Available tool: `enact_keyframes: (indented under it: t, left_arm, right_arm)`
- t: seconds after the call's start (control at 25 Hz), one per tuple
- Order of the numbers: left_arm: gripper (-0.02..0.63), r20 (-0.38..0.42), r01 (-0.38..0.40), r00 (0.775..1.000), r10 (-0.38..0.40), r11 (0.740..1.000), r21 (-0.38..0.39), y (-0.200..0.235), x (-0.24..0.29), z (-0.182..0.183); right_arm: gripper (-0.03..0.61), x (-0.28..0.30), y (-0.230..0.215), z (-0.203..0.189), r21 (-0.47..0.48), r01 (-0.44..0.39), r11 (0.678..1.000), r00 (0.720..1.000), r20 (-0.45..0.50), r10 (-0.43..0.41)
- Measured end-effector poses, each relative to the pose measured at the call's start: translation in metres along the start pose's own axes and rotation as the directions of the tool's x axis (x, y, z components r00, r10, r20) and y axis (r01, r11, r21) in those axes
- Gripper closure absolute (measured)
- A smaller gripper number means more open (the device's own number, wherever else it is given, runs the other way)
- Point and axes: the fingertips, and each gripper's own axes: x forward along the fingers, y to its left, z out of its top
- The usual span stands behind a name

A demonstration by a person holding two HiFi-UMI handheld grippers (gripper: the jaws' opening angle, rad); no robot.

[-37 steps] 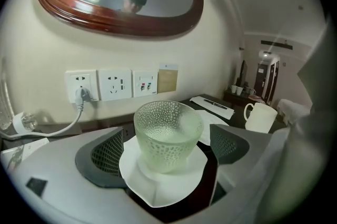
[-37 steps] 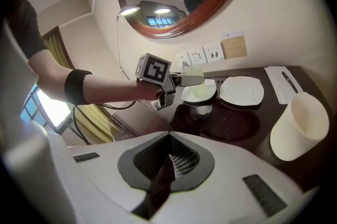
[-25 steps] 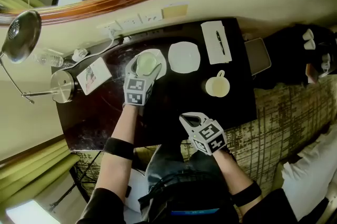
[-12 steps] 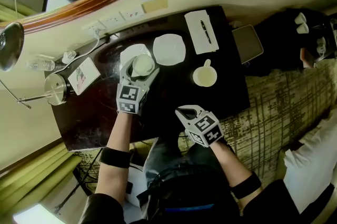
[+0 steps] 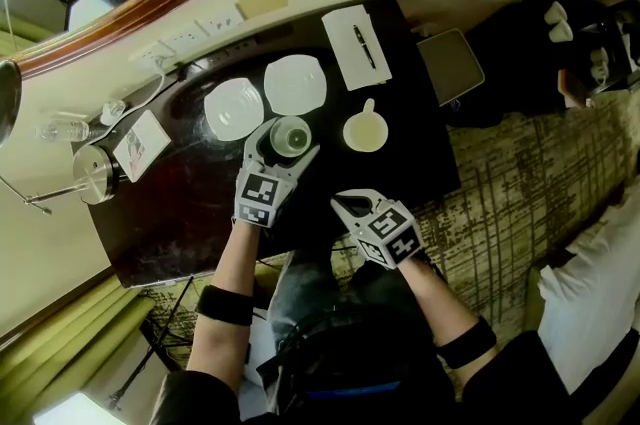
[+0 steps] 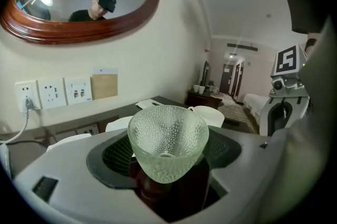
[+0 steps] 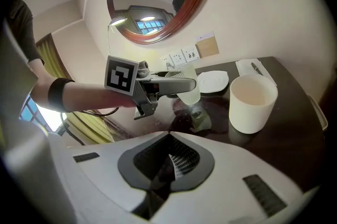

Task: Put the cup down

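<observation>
Textured glass cup point(image 6: 167, 146) clamped upright between left gripper point(image 5: 286, 139) jaws over dark desk point(image 5: 172, 213), near white mug point(image 5: 365, 133); right gripper point(image 5: 347, 206) closed, empty

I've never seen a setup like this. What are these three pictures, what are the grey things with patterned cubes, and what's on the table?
There is no robot: a person holds a hand-held gripper in each hand. The top-down picture comes from a camera on the person's head. The other two come from cameras riding on each gripper, looking along its jaws. The left hand-held gripper is closed on a dimpled glass cup, held over the dark table. The right hand-held gripper is shut and empty. On the table lie two white saucers, a white mug and a notepad with a pen.
</observation>
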Motion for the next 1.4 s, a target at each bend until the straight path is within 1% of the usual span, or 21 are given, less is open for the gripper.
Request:
enact_keyframes:
  t: [0.12, 0.2, 0.44, 0.72, 0.84, 0.92, 1.04, 1.16, 1.28, 1.4]
  left_arm:
    - [0.232, -0.019, 0.036, 0.999, -0.036, 0.999, 0.017, -0.018, 0.008, -0.007]
    - [0.232, -0.029, 0.054, 0.998, -0.054, 0.998, 0.015, -0.028, 0.013, -0.013]
    - [0.232, -0.059, 0.081, 0.995, -0.08, 0.997, 0.018, -0.041, 0.024, -0.027]
    - [0.229, -0.042, 0.087, 0.995, -0.086, 0.996, 0.036, -0.043, 0.026, -0.028]
    - [0.221, -0.06, 0.081, 0.995, -0.078, 0.995, 0.055, -0.045, 0.025, -0.031]
    - [0.165, -0.071, 0.076, 0.995, -0.071, 0.995, 0.06, -0.047, 0.025, -0.032]
    - [0.124, -0.075, 0.063, 0.995, -0.058, 0.997, 0.055, -0.047, 0.022, -0.029]
    - [0.124, -0.075, 0.041, 0.997, -0.037, 0.998, 0.055, -0.046, 0.014, -0.023]
    - [0.124, -0.083, -0.002, 0.996, 0.007, 0.998, 0.056, -0.044, -0.002, -0.013]
    - [0.124, -0.098, -0.029, 0.995, 0.035, 0.997, 0.067, -0.046, -0.019, -0.007]
  right_arm:
    - [0.569, -0.005, -0.006, -0.004, 0.014, 0.01, 1.0, 1.0, 0.002, -0.01]
    - [0.569, -0.007, -0.009, -0.006, 0.021, 0.014, 1.0, 1.0, 0.002, -0.014]
    - [0.569, -0.012, -0.019, -0.015, 0.034, 0.031, 0.999, 0.999, 0.006, -0.031]
    - [0.569, -0.011, -0.016, -0.011, 0.051, 0.025, 0.998, 1.0, 0.011, -0.026]
    - [0.569, -0.011, -0.016, -0.008, 0.049, 0.023, 0.999, 1.0, 0.016, -0.024]
    - [0.569, -0.012, -0.016, -0.008, 0.046, 0.019, 0.999, 1.0, 0.017, -0.02]
    - [0.569, -0.014, -0.015, -0.006, 0.04, 0.011, 0.999, 1.0, 0.015, -0.012]
    - [0.569, -0.018, -0.015, -0.004, 0.03, 0.005, 1.0, 1.0, 0.01, -0.006]
    - [0.569, -0.026, -0.013, -0.001, 0.018, -0.004, 1.0, 1.0, 0.008, 0.004]
    - [0.569, -0.035, -0.018, -0.002, -0.015, -0.01, 1.0, 1.0, 0.007, 0.01]
